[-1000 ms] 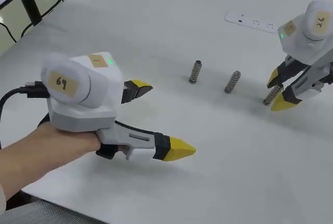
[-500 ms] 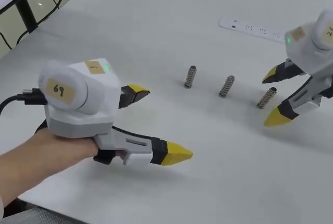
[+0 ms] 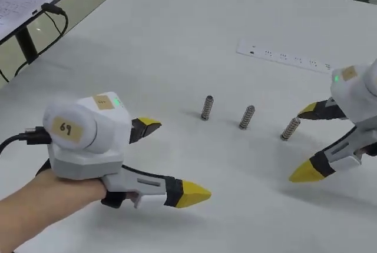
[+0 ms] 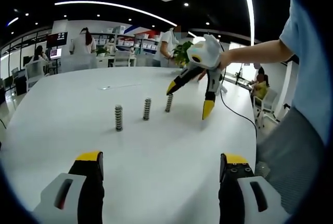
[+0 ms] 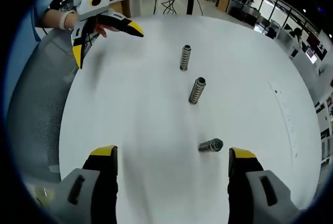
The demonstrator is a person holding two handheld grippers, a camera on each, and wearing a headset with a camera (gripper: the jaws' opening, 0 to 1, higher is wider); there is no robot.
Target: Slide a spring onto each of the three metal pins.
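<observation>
Right gripper (image 3: 307, 141) has backed off the rightmost grey metal coil spring (image 3: 290, 129). A second ago its yellow-tipped jaws sat close around that coil. Now the jaws are spread wide with nothing between them, and the upper tip is near the spring but not touching. The head camera shifted too, so I'm not logging the row's drift in frame as a move.

Three springs stand in a row on the white tabletop (image 3: 177, 41), each apart from the next. The leftmost grey coil spring (image 3: 207, 107) is upright, the middle grey coil spring (image 3: 247, 117) leans a little, and the rightmost one tilts most. I can't make out the pins inside the coils. In the right gripper view the tilted spring lies just ahead of the tips, nearer the right-hand jaw.

Left gripper (image 3: 174, 159) is white and tagged "69". My hand (image 3: 53, 200) holds it low over the near side of the table, well apart from the springs. Its jaws are released and empty, pointing toward the row.

Long white power strip (image 3: 283, 57) lies flat beyond the springs. Black cable (image 3: 56, 17) hangs off a side stand at far left.
</observation>
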